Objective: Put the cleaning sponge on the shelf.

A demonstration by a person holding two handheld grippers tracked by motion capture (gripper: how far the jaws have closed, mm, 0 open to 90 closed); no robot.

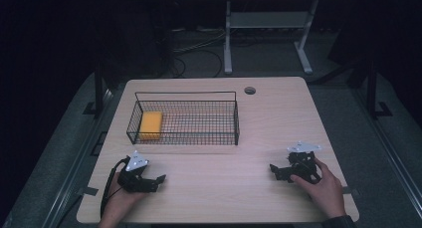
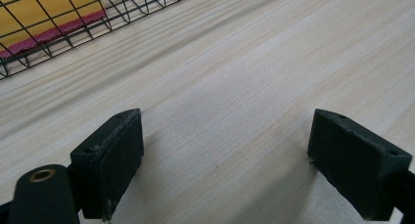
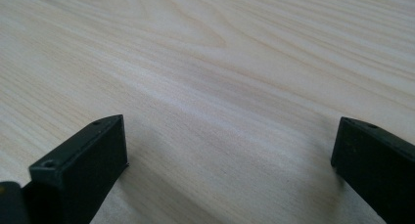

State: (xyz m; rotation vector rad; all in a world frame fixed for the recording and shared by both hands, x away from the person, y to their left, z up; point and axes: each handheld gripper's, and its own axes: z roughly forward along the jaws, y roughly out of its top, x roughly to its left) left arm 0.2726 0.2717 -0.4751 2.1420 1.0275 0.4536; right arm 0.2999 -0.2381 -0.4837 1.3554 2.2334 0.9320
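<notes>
Risk looks pretty small now: sponge sits in the wire basket's left end, and left gripper and right gripper, both spread wide and empty, could only bump the basket if swung forward carelessly.

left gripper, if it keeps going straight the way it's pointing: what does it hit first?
Likely nothing soon. The left gripper, jaws open with nothing between them, looks along bare table. The wire basket with the yellow sponge sits off to one side of that line, though depth is unclear.
</notes>
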